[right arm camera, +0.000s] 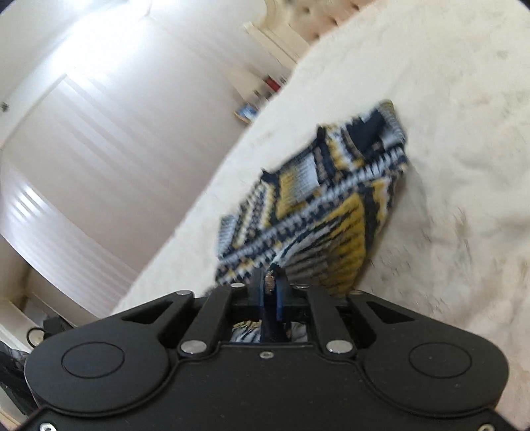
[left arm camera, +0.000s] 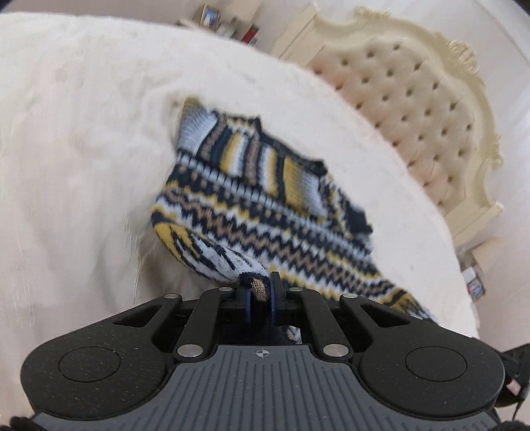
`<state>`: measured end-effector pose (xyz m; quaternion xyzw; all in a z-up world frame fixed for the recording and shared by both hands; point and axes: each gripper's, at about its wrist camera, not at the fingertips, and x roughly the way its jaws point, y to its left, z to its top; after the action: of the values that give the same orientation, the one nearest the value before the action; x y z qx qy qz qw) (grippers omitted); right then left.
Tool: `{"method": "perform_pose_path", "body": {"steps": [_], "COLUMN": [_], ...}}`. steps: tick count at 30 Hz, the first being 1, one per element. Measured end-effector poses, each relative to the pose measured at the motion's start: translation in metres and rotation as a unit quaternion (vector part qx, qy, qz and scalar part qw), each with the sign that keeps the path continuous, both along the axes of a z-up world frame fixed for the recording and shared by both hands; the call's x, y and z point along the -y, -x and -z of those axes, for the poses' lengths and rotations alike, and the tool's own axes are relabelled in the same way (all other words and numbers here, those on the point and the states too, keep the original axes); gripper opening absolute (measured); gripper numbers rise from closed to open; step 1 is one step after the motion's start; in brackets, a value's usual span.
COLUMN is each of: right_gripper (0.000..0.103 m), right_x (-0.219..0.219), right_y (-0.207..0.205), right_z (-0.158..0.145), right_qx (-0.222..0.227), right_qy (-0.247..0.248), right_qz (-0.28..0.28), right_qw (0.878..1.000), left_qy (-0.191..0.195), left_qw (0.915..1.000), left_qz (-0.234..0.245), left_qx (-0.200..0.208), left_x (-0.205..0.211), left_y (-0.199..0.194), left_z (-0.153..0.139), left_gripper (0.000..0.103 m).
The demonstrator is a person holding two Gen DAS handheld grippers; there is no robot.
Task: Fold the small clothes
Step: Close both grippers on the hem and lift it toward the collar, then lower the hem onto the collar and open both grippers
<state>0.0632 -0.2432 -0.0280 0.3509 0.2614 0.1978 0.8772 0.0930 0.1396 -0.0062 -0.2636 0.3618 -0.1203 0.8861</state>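
A small knitted sweater (left arm camera: pixel 251 205) in navy, yellow, white and tan zigzag bands lies partly lifted over a white fluffy blanket (left arm camera: pixel 82 139). My left gripper (left arm camera: pixel 260 290) is shut on a bunched edge of the sweater, which shows as a tan knit lump between the blue pads. In the right wrist view the same sweater (right arm camera: pixel 318 212) rises from the blanket (right arm camera: pixel 447 132), and my right gripper (right arm camera: pixel 271 285) is shut on another edge of it. The far end of the sweater still rests on the blanket. Both views are blurred by motion.
A cream tufted headboard (left arm camera: pixel 407 109) stands beyond the blanket at the right of the left wrist view. Shelves with small items (left arm camera: pixel 228 26) line the far wall. White closet doors (right arm camera: pixel 99 159) fill the left of the right wrist view.
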Motion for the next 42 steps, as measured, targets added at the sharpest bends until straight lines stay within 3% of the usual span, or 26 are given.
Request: {"method": "perform_pose_path", "body": {"steps": [6, 18, 32, 42], "right_gripper": [0.014, 0.014, 0.014, 0.014], "right_x": [0.003, 0.022, 0.039, 0.036], "right_y": [-0.001, -0.017, -0.119, -0.197], "right_z": [0.0, -0.021, -0.047, -0.013], "right_qx": [0.015, 0.053, 0.084, 0.048], "right_qy": [-0.022, -0.055, -0.075, -0.047], "right_qz": [0.006, 0.039, 0.079, 0.091], "right_qw": [1.0, 0.996, 0.99, 0.994], "left_qy": [0.015, 0.005, 0.008, -0.007], "left_qw": [0.9993, 0.9979, 0.997, 0.9965], "left_qz": [-0.022, -0.024, -0.044, -0.061], "left_qx": [0.027, 0.06, 0.063, 0.058], "left_x": [-0.008, -0.013, -0.012, -0.009], "left_y": [-0.001, -0.015, -0.101, -0.177], "left_z": [-0.008, -0.036, -0.063, -0.026], "left_gripper": [0.009, 0.009, 0.009, 0.009]}}
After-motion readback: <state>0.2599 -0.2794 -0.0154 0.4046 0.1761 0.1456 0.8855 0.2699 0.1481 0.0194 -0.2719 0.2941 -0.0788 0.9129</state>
